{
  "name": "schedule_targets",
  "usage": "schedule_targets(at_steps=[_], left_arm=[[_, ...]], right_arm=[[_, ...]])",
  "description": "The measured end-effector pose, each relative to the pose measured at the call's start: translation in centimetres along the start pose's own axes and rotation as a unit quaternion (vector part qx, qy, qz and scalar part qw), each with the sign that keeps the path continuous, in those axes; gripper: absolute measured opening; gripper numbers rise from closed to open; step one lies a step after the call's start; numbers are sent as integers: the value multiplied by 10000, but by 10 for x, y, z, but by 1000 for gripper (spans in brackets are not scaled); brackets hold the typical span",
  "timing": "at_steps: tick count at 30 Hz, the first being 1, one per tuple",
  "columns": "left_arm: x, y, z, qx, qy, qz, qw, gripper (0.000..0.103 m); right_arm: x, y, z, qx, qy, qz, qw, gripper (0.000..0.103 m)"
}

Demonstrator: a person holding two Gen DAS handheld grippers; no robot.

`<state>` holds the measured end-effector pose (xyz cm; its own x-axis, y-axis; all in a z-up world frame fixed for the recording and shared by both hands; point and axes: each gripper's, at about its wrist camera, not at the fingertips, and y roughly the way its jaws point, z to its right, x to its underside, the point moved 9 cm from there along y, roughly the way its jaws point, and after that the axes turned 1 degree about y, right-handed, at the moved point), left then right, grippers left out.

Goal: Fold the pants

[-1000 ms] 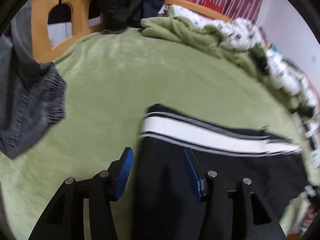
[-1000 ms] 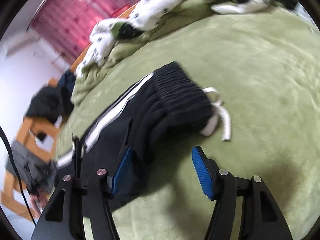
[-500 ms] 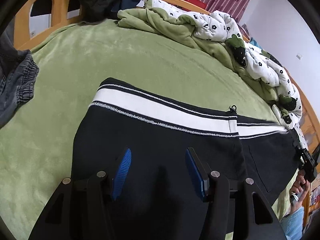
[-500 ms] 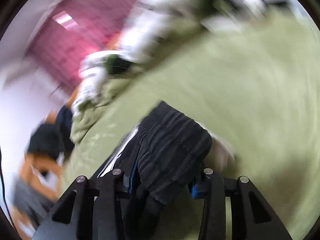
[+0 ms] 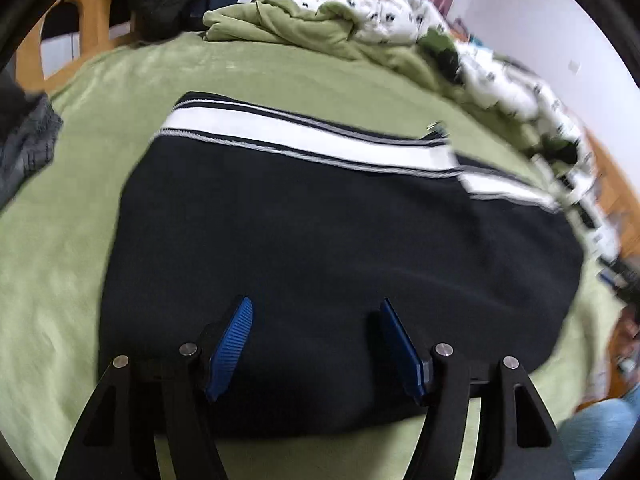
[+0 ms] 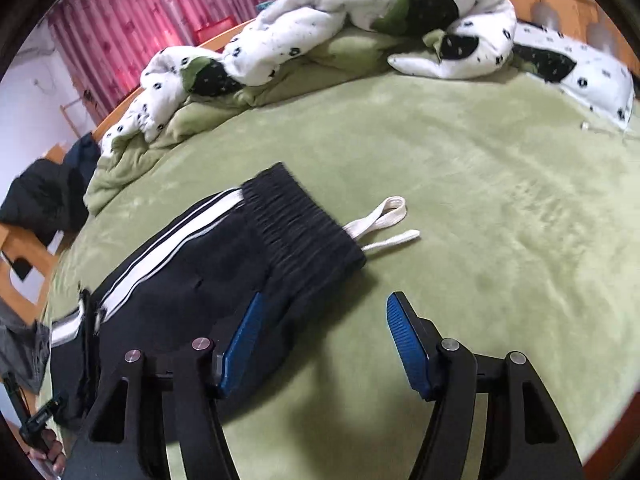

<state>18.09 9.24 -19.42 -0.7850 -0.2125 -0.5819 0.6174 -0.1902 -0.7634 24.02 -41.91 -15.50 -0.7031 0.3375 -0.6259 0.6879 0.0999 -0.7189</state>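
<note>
Both tools, left (image 5: 316, 346) and right (image 6: 322, 340), gape empty over blurred pants (image 5: 320, 248).

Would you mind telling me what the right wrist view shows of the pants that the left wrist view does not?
Only the right wrist view shows the ribbed waistband and the white drawstring trailing onto the blanket, with the right gripper open beside that end. Only the left wrist view shows the broad black panel of the pants spread flat, a small zipper pull, and the left gripper open above the fabric. Both show the white side stripe, the green blanket and the rumpled spotted quilt.
</note>
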Motion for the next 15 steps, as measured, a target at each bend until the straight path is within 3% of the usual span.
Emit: schedule_targets(at_steps=[3, 8, 15], left_arm=[[11, -7, -1, 220, -148, 109, 9996, 65], [26, -32, -15, 883, -803, 70, 9928, 65], [42, -70, -46, 558, -849, 301, 9944, 64]], right_arm=[[12, -12, -24, 136, -246, -111, 9995, 64], [25, -27, -86, -11, -587, -150, 9982, 64], [30, -47, -179, -308, -1131, 118, 9930, 64]])
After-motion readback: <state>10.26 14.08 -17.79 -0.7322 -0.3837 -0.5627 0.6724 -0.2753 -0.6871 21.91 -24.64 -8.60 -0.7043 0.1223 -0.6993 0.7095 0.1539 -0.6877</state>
